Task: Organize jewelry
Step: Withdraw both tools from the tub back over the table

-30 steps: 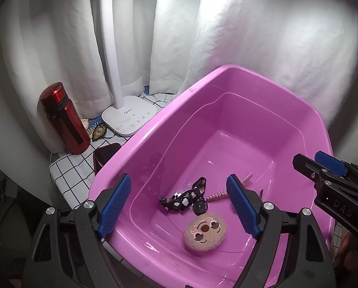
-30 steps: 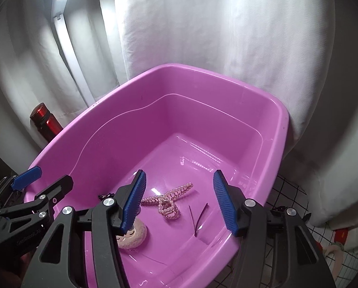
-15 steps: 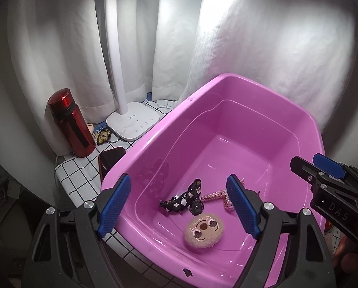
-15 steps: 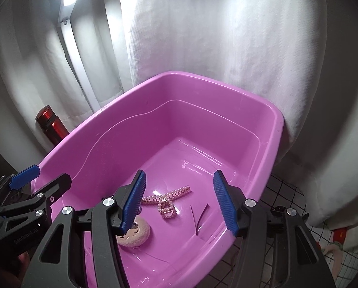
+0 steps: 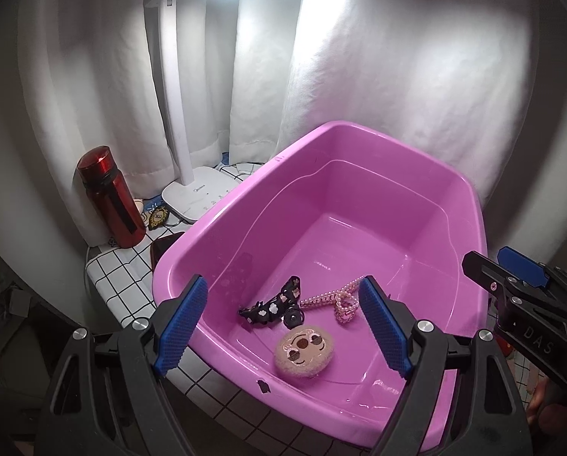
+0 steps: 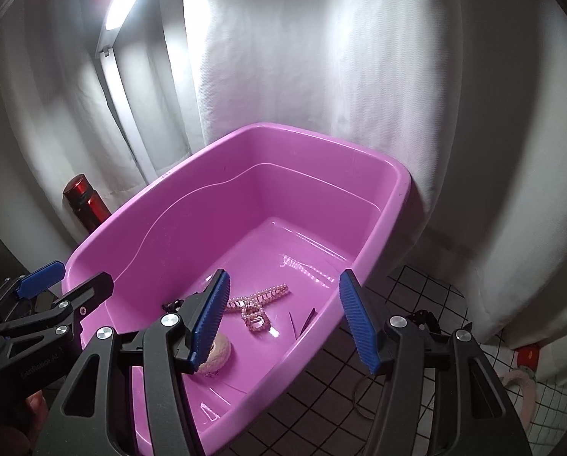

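Observation:
A pink plastic tub (image 5: 215, 220) (image 6: 207, 220) sits on a checked cloth. On its floor lie a black flowered hair clip (image 5: 272, 304), a pearl hair clip (image 5: 338, 300) (image 6: 256, 304), a round fuzzy face clip (image 5: 304, 351) (image 6: 217, 353) and a thin dark hairpin (image 6: 302, 319). My left gripper (image 5: 283, 285) (image 6: 74, 279) hovers open above the tub's near-left corner, holding nothing. My right gripper (image 6: 283, 279) (image 5: 488, 262) hangs open above the near-right rim, also with nothing between its pads.
A red bottle (image 5: 110, 199) (image 6: 86, 205) and a white lamp base (image 5: 196, 195) stand left of the tub against a white curtain. A dark red flat object (image 5: 161, 247) lies by the tub's left rim. Right of the tub, on the cloth (image 6: 416, 296), lies a pink fluffy item (image 6: 522, 383).
Both grippers have drawn back and up from the tub, so it looks smaller and more of the cloth shows. The jaws and the items inside have not changed.

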### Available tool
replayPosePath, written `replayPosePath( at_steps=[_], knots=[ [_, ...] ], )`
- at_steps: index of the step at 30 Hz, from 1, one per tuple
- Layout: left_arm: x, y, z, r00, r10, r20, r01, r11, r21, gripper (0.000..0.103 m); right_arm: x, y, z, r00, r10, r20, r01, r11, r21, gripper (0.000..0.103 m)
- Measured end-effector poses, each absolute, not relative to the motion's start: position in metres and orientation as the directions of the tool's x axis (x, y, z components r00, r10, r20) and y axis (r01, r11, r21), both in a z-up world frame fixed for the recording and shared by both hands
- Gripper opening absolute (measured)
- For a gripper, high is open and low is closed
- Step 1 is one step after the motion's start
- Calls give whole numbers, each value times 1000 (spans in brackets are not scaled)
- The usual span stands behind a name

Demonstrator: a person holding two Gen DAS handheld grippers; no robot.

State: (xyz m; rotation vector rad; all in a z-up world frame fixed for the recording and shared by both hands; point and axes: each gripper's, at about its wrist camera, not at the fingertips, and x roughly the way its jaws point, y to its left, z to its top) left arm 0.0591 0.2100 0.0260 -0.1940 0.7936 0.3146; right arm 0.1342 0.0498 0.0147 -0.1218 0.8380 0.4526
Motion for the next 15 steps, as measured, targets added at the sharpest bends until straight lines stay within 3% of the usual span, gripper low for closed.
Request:
replayPosePath(
  at_steps=[15],
  knots=[
    [38,139,40,699,121,-705,-224,973,-56,80,83,-38,22,628,297,-719,-321,941,109,60]
  ],
)
